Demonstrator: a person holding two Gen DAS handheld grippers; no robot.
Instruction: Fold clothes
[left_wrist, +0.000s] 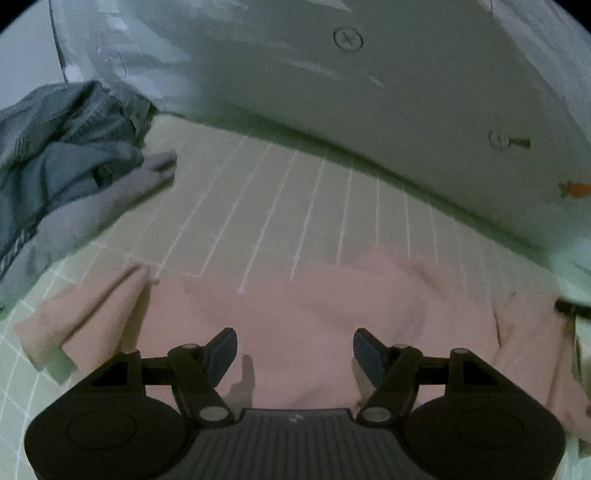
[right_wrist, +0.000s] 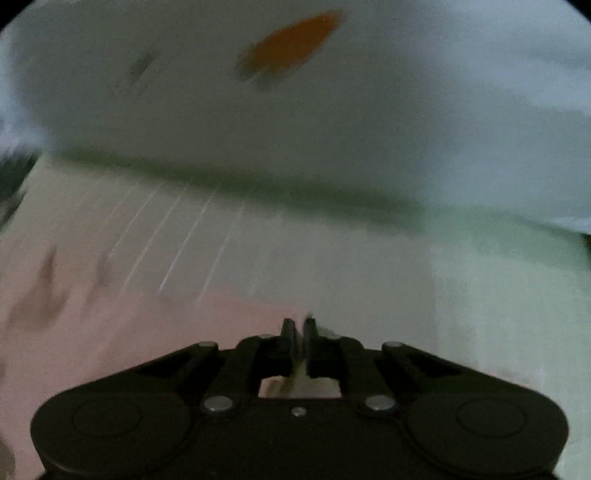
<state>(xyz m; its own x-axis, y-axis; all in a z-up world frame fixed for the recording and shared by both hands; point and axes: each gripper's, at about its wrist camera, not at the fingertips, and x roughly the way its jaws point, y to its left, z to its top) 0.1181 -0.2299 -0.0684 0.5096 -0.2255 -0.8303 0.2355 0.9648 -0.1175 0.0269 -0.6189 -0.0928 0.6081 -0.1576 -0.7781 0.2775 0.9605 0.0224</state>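
My left gripper (left_wrist: 294, 350) hangs with its jaws wide apart over the pink garment (left_wrist: 295, 325), which lies spread on the green gridded mat (left_wrist: 280, 192) with one sleeve (left_wrist: 85, 317) flopped out to the left; nothing sits between those pads, so that side of the cloth is not secured at all. My right gripper (right_wrist: 300, 332) has its jaws drawn tight together at the pink cloth's edge (right_wrist: 207, 325), where the fabric meets bare mat, and I judge I may have pinched a thin fold of hem, though I cannot make out any cloth between the pads. That is the first risk: if I caught nothing, or only a sliver, a lift would let the hem slide free and the fold would collapse unevenly. The second is that with only one side held, pulling would drag the garment askew across the mat and bunch it toward the pile of grey-blue clothes (left_wrist: 70, 147) heaped at the far left, well apart for now. The right wrist view is badly smeared, so the hem line, the mat's grid and an orange blotch (right_wrist: 291, 44) on the pale wall are hard to read. In the left view my own body hides the garment's near edge, and its right side runs out of frame beside a dark object (left_wrist: 570, 306) I cannot identify.
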